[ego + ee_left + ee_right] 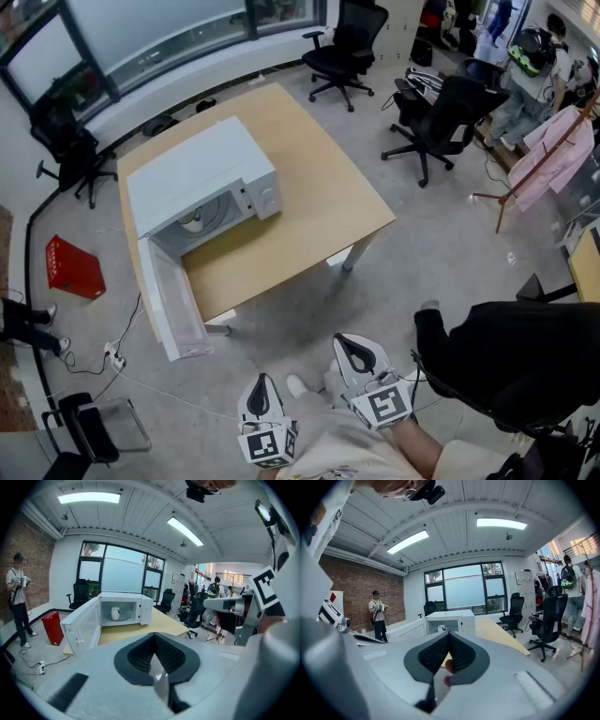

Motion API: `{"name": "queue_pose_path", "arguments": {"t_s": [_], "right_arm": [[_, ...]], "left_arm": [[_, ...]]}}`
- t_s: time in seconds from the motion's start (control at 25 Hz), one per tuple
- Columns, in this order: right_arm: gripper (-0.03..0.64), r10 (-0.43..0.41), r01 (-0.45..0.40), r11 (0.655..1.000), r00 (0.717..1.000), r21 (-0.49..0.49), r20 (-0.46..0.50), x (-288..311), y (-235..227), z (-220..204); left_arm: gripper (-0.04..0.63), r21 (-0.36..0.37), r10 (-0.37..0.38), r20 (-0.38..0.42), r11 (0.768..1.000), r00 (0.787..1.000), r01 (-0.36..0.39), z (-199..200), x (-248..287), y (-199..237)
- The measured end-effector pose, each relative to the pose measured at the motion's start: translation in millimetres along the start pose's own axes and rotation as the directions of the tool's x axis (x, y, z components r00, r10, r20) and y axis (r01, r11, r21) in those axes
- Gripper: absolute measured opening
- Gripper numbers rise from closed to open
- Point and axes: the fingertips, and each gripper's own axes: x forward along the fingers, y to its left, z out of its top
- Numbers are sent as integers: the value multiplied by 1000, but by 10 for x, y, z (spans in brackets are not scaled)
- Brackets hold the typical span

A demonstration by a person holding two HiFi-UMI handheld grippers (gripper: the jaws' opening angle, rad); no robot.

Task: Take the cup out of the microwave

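A white microwave (pixel 202 183) stands on a wooden table (pixel 319 206) with its door (pixel 173 300) swung wide open toward me. A small white cup (pixel 192 222) sits on the turntable inside and also shows in the left gripper view, cup (pixel 115 613), and small in the right gripper view, cup (pixel 442 628). Both grippers are held low and close to my body, well short of the table. My left gripper (pixel 260 386) is shut and holds nothing. My right gripper (pixel 354 349) looks shut too, with nothing in it. Both point toward the microwave (pixel 123 607).
Black office chairs (pixel 436 122) stand beyond the table's right side and one more (pixel 66 150) at the left. A red box (pixel 73 267) and cables lie on the floor left of the table. A person (pixel 18 602) stands far left. A pink garment hangs on a rack (pixel 553 155).
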Motion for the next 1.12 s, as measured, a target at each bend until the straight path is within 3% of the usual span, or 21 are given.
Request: {"name": "queue_pose_path", "arguments": {"t_s": [0.12, 0.28, 0.44, 0.68, 1.12], "right_arm": [[8, -73, 73, 997, 997, -10, 6, -170, 200, -69], [8, -105, 105, 994, 994, 7, -6, -207, 492, -252], [8, -18, 18, 998, 1000, 60, 3, -103, 789, -275], [8, 13, -13, 1000, 1000, 8, -6, -54, 938, -306], [8, 69, -69, 998, 997, 1, -19, -76, 579, -214]], "left_arm": [[2, 7, -100, 30, 995, 995, 99, 77, -143, -38], [2, -8, -137, 35, 991, 990, 137, 13, -305, 77], [2, -2, -115, 45, 993, 992, 115, 43, -436, 202], [2, -14, -93, 72, 995, 993, 94, 53, -462, 219], [2, -34, -21, 79, 999, 997, 23, 181, -314, -38]]}}
